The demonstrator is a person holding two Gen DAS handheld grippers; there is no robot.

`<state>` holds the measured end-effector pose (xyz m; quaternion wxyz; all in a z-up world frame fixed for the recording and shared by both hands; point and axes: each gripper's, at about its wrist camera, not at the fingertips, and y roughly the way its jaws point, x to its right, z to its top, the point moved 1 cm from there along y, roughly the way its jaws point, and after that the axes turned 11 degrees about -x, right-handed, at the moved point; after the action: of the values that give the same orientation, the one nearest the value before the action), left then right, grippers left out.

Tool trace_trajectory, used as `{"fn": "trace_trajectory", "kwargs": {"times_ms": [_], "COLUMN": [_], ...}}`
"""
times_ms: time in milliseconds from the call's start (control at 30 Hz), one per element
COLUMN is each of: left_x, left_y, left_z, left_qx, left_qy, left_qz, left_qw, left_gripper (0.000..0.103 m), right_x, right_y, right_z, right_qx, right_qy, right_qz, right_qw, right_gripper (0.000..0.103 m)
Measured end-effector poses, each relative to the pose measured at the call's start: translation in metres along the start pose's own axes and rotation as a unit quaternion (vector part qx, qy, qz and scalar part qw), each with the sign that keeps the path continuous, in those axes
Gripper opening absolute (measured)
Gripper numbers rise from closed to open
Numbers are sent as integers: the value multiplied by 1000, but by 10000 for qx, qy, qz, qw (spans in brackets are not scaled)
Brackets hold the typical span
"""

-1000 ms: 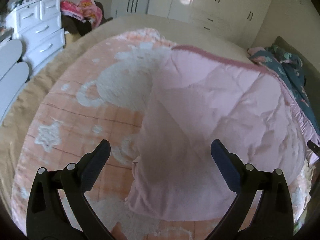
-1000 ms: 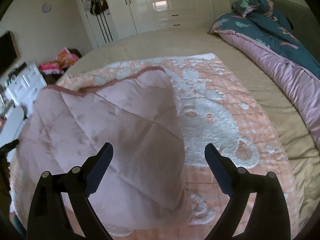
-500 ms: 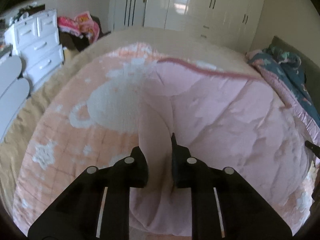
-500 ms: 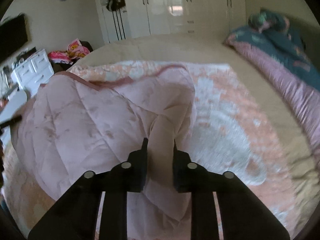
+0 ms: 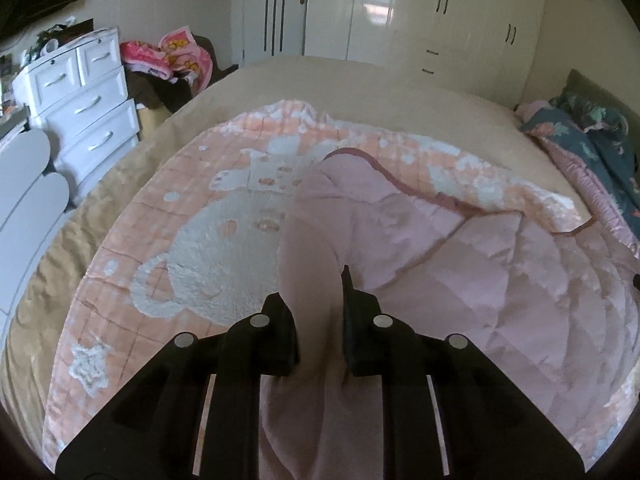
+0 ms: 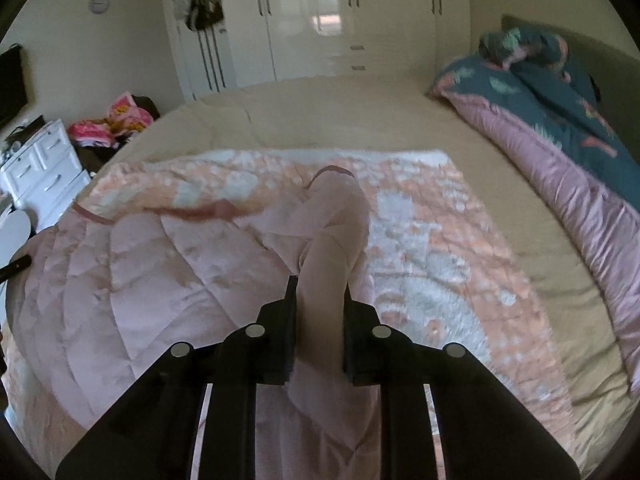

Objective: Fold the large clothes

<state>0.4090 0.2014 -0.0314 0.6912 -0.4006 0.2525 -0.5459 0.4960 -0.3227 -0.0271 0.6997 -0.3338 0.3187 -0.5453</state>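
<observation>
— While both tools bite cloth, where does the blanket [image 5: 460, 280] lie?
— On the bed [image 5: 360, 80], spread over its tan sheet; the pink quilted underside is turned up over the peach top with its white fleecy bear [image 5: 224, 248].
— And the left gripper [image 5: 318, 300]?
— Clenched on a pinched ridge of the pink side. The right gripper [image 6: 320, 300] grips another ridge of the same blanket [image 6: 160, 272], jaws nearly closed with cloth bunched between.
— What stands around the bed?
— Beyond its far edge, glossy white wardrobes [image 5: 420, 12]. Off its left side, a white dresser [image 5: 84, 100] and a heap of bright pink clothes [image 5: 168, 56]. Along its right edge lies a rolled teal-and-mauve duvet [image 6: 560, 120].
— Anything on the wall?
— A round clock [image 6: 99, 3], left of the wardrobes [image 6: 340, 20] in the right wrist view.
</observation>
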Motion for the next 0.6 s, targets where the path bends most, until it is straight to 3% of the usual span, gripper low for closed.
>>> {"fn": "trace_trajectory", "kwargs": {"times_ms": [500,600], "left_x": [5,7], "left_y": [38,40], "left_z": [-8,-11], "left_qx": [-272,-318], "left_qy": [50,82], "left_qz": [247,372], "left_qw": [9993,9988], "left_gripper": [13,19], "right_x": [8,11], "right_y": [53,54], "right_z": [-26,-31], "right_qx": [-547,-626], "right_qy": [274,367], "right_qz": [-35,-33], "right_qw": [9981,9974], "right_gripper": [27,37]}}
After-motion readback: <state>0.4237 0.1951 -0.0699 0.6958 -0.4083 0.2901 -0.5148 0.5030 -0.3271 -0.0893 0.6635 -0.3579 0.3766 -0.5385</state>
